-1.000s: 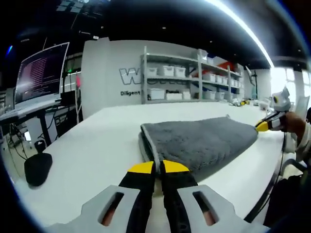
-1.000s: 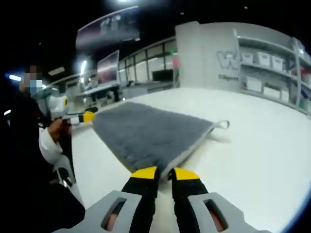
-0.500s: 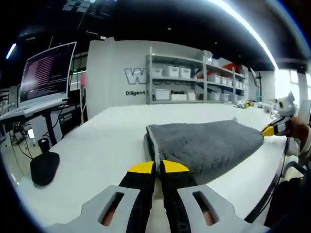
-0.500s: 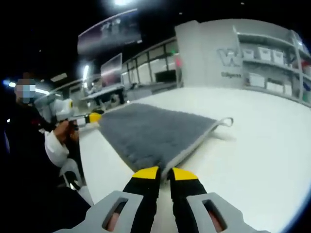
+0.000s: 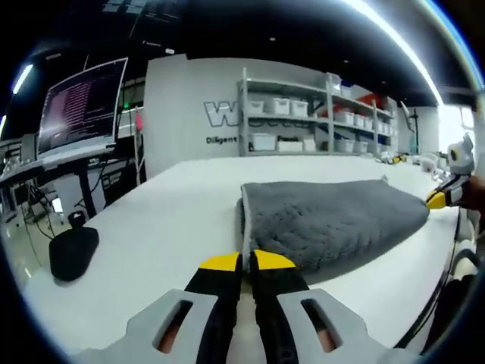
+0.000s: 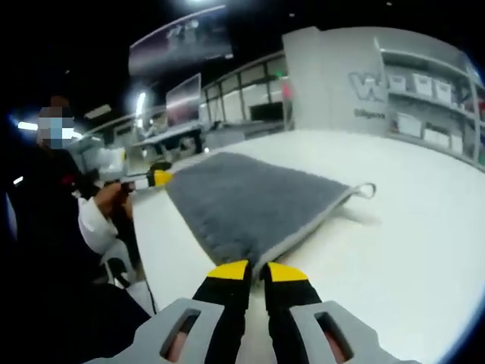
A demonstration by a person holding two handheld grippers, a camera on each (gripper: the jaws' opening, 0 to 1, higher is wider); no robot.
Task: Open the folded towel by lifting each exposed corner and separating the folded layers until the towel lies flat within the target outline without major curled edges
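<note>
A: Item one, left gripper (image 5: 246, 262), yellow-tipped black jaws on grey arms. Condition?

B: Jaws drawn together, nipping the near corner of the thick grey plush towel (image 5: 326, 216) by its pale binding. In the right gripper view it appears at the towel's far corner (image 6: 155, 178), a hand (image 6: 110, 199) behind it.

A: Item two, right gripper (image 6: 256, 271), same make.

B: Jaws likewise closed together, pinching the towel (image 6: 250, 203) at its nearest corner. In the left gripper view its yellow tip (image 5: 437, 200) touches the towel's far right end.

A: Location of the towel?

B: On the broad white table (image 5: 167, 220), still doubled over; the stacked layers show at the edge nearest the left gripper. A small fabric hanging loop (image 6: 365, 189) sticks out from the corner lying to the right in the right gripper view. No outline can be made out on the table.

A: The governing relation?

B: The towel's long axis runs from one gripper to the other, each tool at one end of the same near edge, neither nearer. The bulk extends forward, away from the person. Judged: peeling the top layer calls for both corners rising together.

A: Sundry?

B: White shelving with storage bins (image 5: 303, 121); dark monitor (image 5: 79, 102); black rounded object (image 5: 72, 250) on the table's left.
</note>
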